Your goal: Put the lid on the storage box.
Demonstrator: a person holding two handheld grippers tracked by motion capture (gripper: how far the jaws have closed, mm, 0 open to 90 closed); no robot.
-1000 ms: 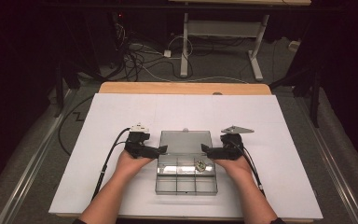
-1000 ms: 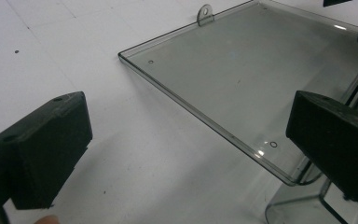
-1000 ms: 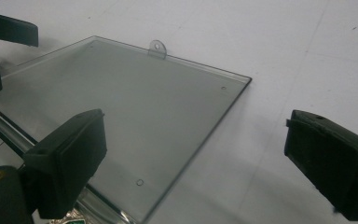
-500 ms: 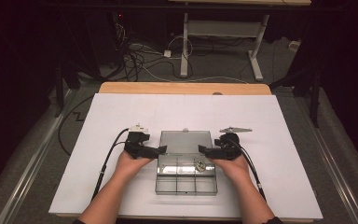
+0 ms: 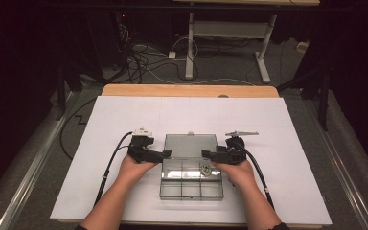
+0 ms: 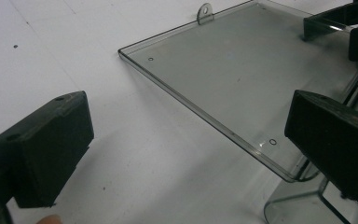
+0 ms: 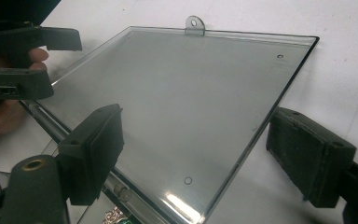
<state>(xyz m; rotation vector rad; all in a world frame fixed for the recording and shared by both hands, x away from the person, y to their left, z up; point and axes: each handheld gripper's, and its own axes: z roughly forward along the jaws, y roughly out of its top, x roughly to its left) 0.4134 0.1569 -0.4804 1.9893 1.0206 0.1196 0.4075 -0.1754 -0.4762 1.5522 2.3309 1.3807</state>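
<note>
From the high view, a clear plastic compartment box (image 5: 190, 179) sat on the white sheet (image 5: 124, 115) near the table's front edge, its flat transparent lid (image 5: 190, 145) folded open and lying back on the sheet. The left gripper (image 5: 164, 154) reached in at the box's left side near the hinge, the right gripper (image 5: 206, 154) at its right side. A small metallic piece (image 5: 204, 168) lay in a rear right compartment.

In the left gripper view, two blocky matte black jaws stood wide apart, one over the bare white sheet (image 6: 74, 46), the other over the lid's near corner. The lid (image 6: 242, 74) was smooth, grey-tinted and glossy, with a rounded tab (image 6: 205, 11) on its far edge. Nothing was pinched.

In the right gripper view, the jaws straddled the lid's (image 7: 186, 102) right edge, with rubbery ribbed pads; they had just been closing, yet gaps remained on both sides and the pads touched nothing. The left gripper (image 7: 51, 63) showed beyond, its jaws parted at the lid's far side.
</note>
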